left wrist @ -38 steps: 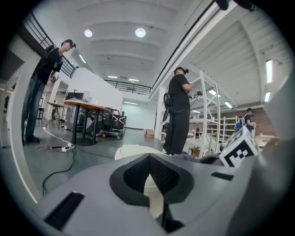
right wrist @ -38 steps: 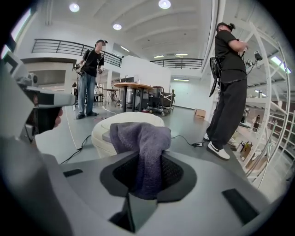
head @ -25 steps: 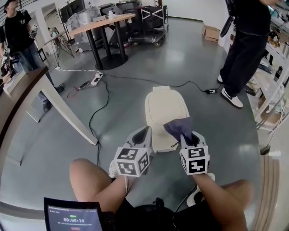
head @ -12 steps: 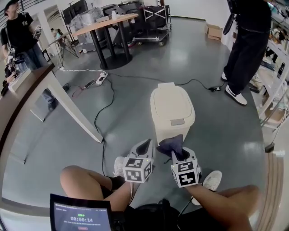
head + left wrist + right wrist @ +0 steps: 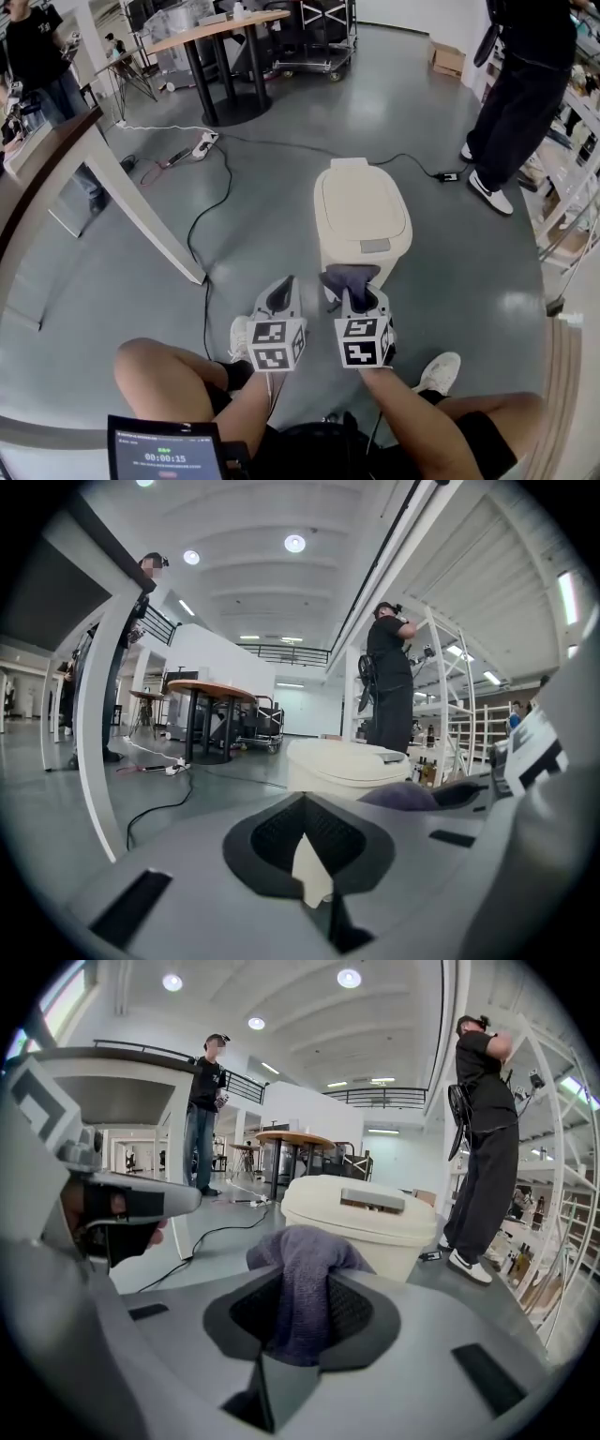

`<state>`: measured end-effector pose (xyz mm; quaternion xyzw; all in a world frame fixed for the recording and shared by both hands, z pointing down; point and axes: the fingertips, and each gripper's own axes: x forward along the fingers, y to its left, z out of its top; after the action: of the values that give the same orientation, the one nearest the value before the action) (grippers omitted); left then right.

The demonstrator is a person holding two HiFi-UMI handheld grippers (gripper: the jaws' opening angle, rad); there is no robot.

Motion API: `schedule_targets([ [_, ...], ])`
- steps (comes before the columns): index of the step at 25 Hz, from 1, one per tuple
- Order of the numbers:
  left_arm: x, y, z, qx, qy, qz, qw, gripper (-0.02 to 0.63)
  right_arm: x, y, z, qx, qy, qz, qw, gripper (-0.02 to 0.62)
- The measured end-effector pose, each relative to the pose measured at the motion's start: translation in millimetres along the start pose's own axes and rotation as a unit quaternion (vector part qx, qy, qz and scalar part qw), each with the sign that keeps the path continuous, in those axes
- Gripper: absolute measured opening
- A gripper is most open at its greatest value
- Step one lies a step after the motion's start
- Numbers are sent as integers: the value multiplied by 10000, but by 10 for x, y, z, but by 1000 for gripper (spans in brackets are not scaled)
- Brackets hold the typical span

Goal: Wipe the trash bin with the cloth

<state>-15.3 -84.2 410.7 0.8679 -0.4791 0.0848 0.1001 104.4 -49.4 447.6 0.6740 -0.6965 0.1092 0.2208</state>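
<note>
R fingers (image 5: 361,1321) on cloth (image 5: 302,1279), lengthwise fwd

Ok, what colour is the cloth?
The cloth is greyish purple, clearest in the right gripper view.

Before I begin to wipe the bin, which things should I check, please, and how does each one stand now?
1. Cloth gripped by right gripper: ok, jaws shut on it.
2. Left gripper free: ok, shut, empty.
3. Trash bin lid closed: ok.
4. Cloth touching trash bin: cannot tell; it hangs at the near side.
5. Cable away from trash bin: ok, it lies on the floor to its left.
</note>
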Motion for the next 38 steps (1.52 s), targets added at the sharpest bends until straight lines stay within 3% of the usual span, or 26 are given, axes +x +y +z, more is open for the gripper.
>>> schedule_targets([
  [5,40,-95,-169,112,133,-200,9996,0,76,-104,28,-112,-25,-94,9999,93],
  [23,392,-847,-334,221,292,-903,9952,0,245,-983,-392,316,461,-234,9982,93],
  [29,485,-1101,-444,531,407,-1124,9914,0,266,-1220,-462,646,481,-247,9964,94],
  [38,618,-1072,-635,354,511,-1198,9909,0,323,-1214,-615,-51,517,-369,9980,94],
])
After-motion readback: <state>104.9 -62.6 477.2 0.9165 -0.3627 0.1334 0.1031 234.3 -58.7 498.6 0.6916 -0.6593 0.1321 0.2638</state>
